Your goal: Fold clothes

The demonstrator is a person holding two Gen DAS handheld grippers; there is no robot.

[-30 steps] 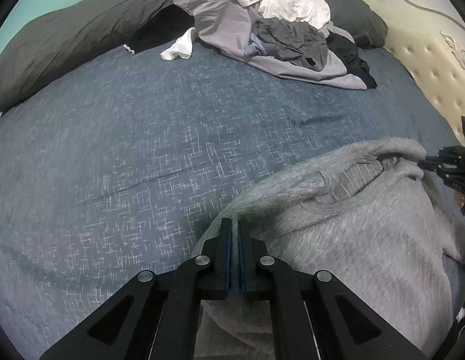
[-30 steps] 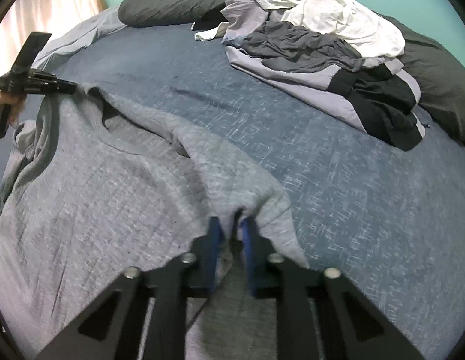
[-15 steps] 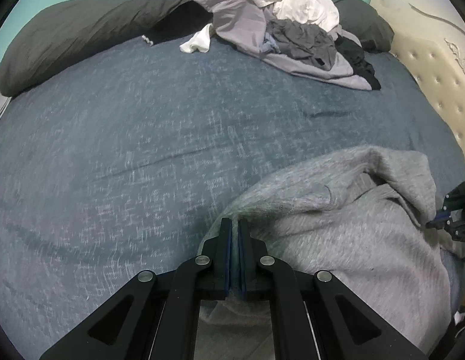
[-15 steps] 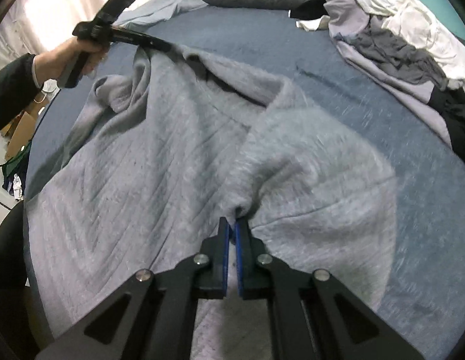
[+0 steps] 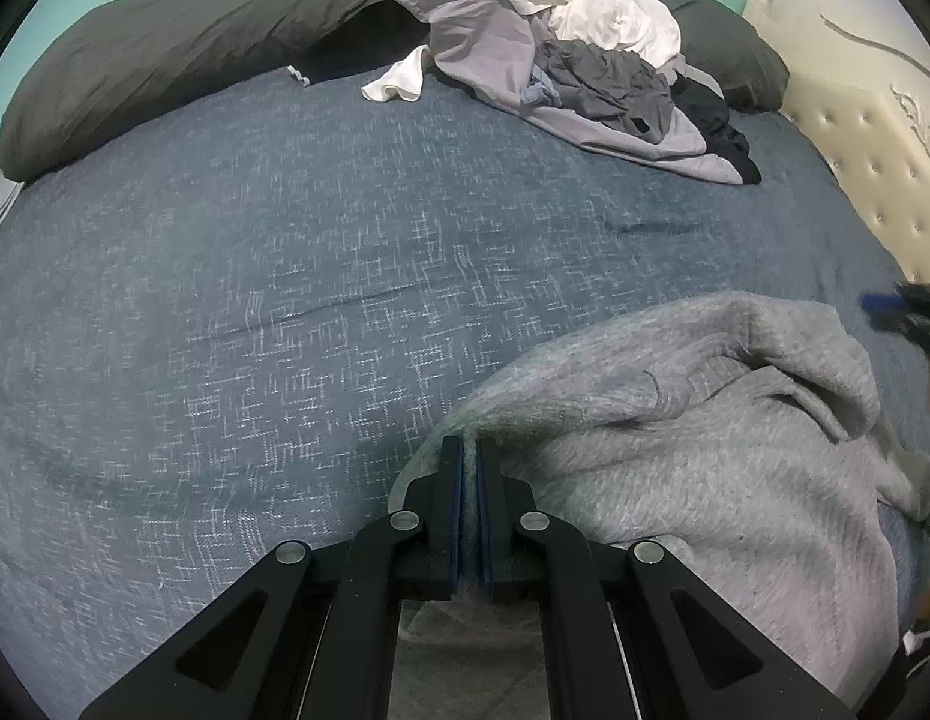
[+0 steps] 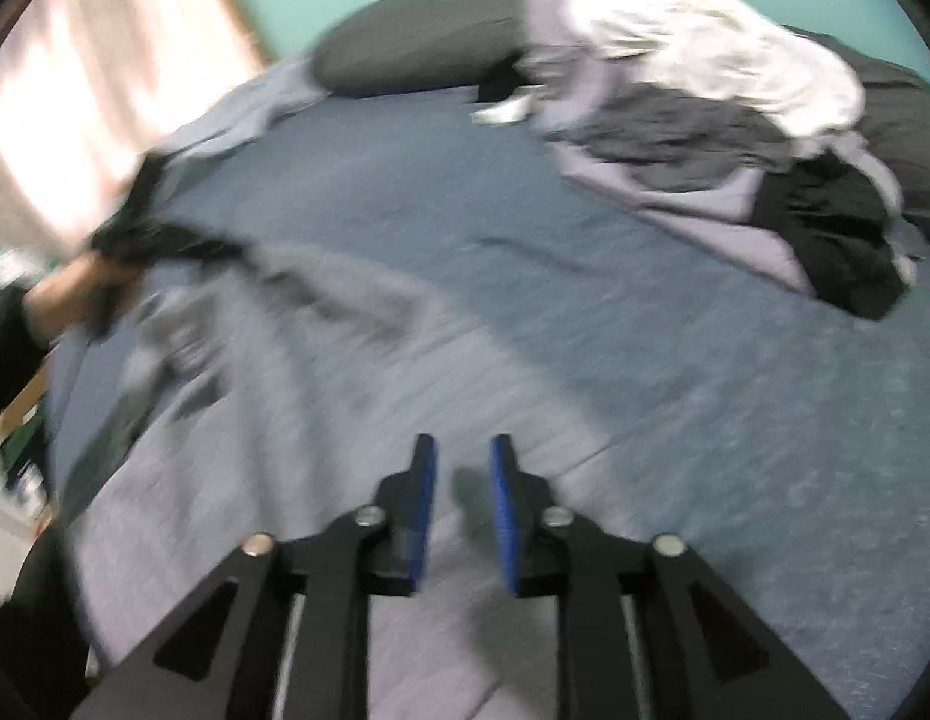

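Right claw [image 6: 462, 474] just let go, pads apart over grey sweater [image 5: 705, 468]; left claw [image 5: 470, 468] clamped on edge, lower centre. Garment dropped onto bed [image 5: 285, 300], ready for re-grip.

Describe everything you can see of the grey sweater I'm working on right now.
The grey sweater is a soft, heathered knit, fleecy in look, with a ribbed neckline showing near its upper edge. It lies rumpled on the blue bedspread, bunched into folds toward the right, not yet folded flat. The left gripper is shut on its near edge. The right gripper is open above the cloth, holding nothing. The right wrist view is motion-blurred, so finer detail there cannot be told.
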